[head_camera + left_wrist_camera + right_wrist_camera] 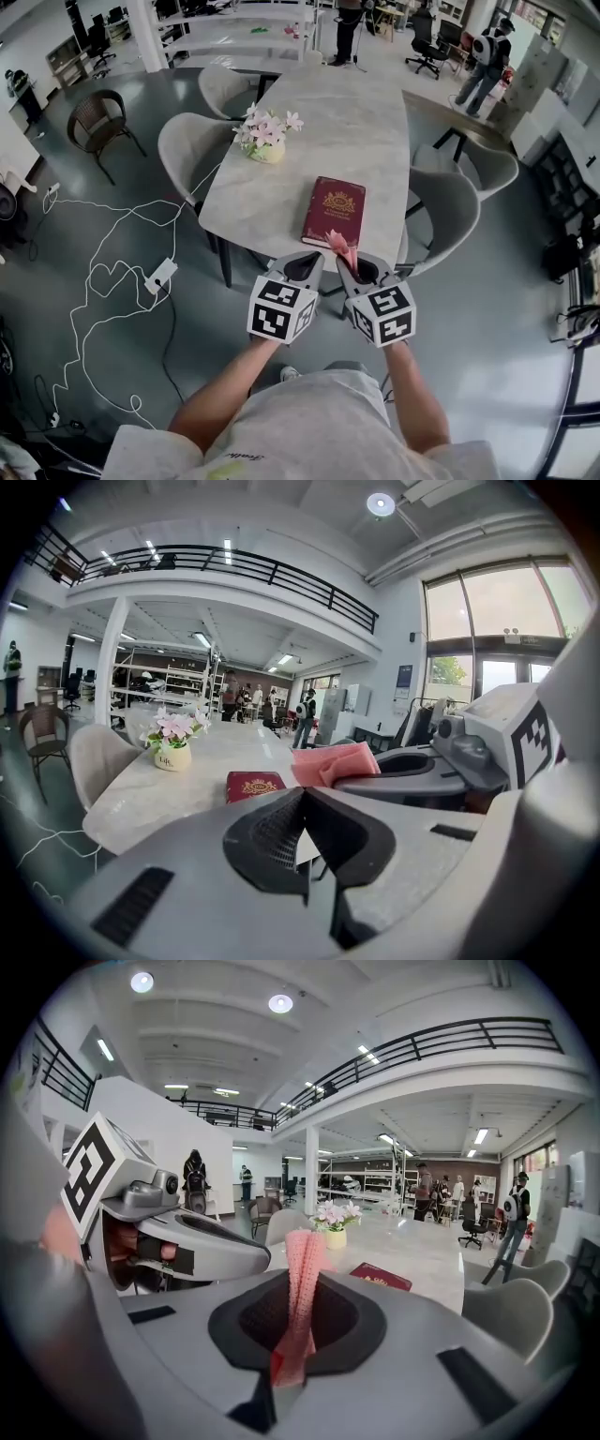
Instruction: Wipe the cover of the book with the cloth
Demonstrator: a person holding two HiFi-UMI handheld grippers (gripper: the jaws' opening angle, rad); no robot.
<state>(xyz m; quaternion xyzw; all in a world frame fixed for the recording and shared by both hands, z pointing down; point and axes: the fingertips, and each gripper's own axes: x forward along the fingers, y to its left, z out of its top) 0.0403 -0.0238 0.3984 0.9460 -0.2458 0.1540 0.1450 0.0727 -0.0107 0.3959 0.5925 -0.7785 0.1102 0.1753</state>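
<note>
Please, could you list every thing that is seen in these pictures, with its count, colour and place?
table: one, pale grey marble, centre.
book: one, dark red with gold emblem, flat on the table's near end.
flower pot: one, pink and white flowers, table's left edge.
grey chairs: four, two on each side of the table.
wicker chair: one, brown, far left.
power strip: one, white, with cable, on the floor at left.
people: at least two, far behind.
cloth: one, pink, in the right gripper.
left gripper: jaws together, empty.
right gripper: shut on the cloth.
</note>
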